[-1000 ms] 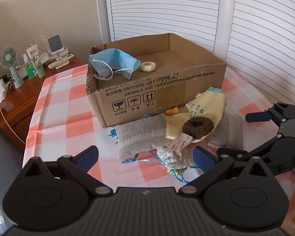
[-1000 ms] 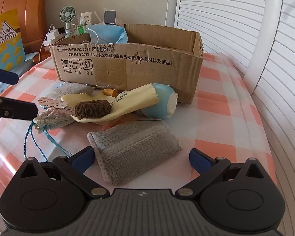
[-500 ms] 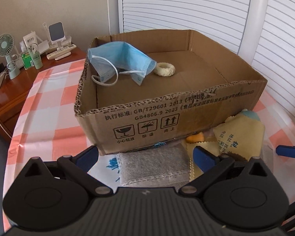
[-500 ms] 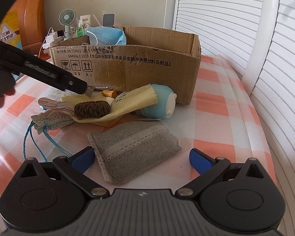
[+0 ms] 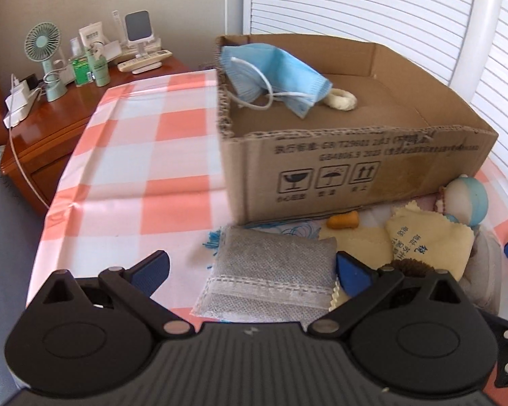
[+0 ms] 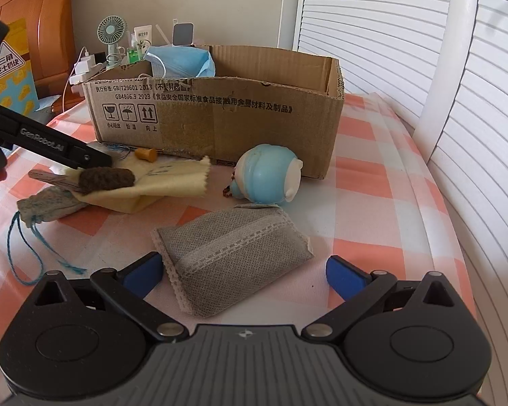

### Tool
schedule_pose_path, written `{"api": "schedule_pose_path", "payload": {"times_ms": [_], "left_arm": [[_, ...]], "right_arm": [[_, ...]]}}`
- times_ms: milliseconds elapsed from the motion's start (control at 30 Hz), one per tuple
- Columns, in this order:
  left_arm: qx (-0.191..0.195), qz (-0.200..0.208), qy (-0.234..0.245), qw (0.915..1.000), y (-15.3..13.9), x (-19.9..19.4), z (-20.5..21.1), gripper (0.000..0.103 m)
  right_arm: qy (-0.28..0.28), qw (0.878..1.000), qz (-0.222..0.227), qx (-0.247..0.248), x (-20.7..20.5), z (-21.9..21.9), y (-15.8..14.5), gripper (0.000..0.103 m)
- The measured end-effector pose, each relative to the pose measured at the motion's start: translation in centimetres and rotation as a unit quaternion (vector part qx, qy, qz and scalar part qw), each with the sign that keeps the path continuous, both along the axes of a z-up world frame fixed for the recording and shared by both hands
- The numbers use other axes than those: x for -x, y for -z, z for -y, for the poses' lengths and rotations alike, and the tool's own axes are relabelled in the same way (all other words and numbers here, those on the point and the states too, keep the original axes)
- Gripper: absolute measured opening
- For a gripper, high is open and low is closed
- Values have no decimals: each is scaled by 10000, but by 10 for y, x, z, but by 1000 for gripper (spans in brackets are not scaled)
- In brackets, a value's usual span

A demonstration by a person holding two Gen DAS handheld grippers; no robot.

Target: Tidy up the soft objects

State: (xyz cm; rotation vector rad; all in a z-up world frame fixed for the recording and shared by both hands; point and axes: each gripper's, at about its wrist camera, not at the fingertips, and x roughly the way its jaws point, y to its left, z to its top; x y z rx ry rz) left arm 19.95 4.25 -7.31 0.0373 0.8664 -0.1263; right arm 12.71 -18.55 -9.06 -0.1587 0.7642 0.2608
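We held the left tongs spread wide over a grey pouch on the bench, likely lining up a grab. Our right tongs hung just as wide above a second pouch, puffy, stitched, lying flat. Further on, a brown scrunchie rested on a yellow cloth beside a blue toy. Beyond stood the box, holding a mask and a cream ring, seemingly the sorted pieces.
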Motion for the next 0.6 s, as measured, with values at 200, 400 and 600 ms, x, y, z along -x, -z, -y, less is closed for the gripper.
{"api": "schedule_pose_path", "payload": {"times_ms": [200,400,600], "left_arm": [[62,-74,191,9998,7,-1,2,100],[106,5,336,9994,2,1,7,76],[329,-54,330,9989,-4,3,1,65]], "right_arm": [[16,10000,32,0,1,-1,0,103],[19,10000,20,5,1,-1,0,103],[19,10000,31,3,1,-1,0,103]]}}
